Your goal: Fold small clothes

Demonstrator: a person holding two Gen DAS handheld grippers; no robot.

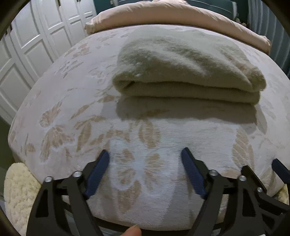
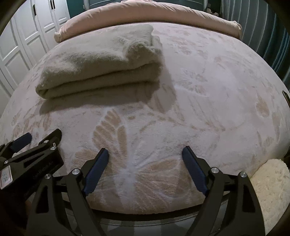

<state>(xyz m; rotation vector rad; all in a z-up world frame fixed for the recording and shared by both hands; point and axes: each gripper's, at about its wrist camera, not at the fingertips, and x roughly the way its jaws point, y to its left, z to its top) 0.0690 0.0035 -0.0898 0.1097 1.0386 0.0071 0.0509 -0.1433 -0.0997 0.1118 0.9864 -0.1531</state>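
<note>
A beige fuzzy garment (image 1: 188, 72) lies folded in a thick stack on the bed, ahead of me; in the right wrist view the garment (image 2: 101, 69) sits at the upper left. My left gripper (image 1: 145, 163) is open and empty, held over the bed's near edge, short of the garment. My right gripper (image 2: 145, 161) is open and empty too, over the near edge and to the right of the garment. The left gripper also shows at the left edge of the right wrist view (image 2: 41, 138).
The bed cover (image 1: 72, 112) is pale pink plush with a butterfly and leaf pattern. A pink duvet (image 1: 163, 16) lies across the far end. White panelled wardrobe doors (image 1: 27, 45) stand at the left. A cream fluffy rug (image 2: 271, 190) lies beside the bed.
</note>
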